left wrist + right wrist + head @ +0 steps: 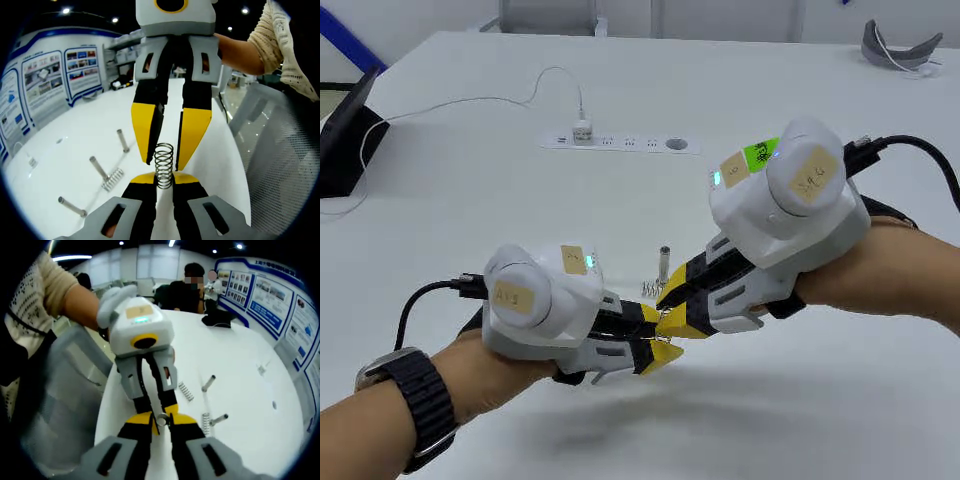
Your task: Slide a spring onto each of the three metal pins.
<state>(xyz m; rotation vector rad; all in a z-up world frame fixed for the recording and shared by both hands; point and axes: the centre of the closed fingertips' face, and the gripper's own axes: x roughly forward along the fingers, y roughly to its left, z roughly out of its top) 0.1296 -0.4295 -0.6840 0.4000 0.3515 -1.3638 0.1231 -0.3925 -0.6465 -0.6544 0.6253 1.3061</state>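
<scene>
Left gripper (pixel 164 180) fingers clamp a spring (pixel 163 167) upright, off the surface (pixel 80 140). Right gripper (pixel 164 163) fingers stand apart, flanking its top. I'd close gently mid-coil and keep it straight before carrying it to a pin (pixel 122 140).

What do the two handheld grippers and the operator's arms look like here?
The left gripper and right gripper each have a rounded white housing, grey-and-black finger frames with yellow tips, a tan label with handwriting and a black cable at the rear. The right one also carries a green sticker. A black watch sits on the left wrist. A cream open-knit sleeve covers the upper right arm.
</scene>
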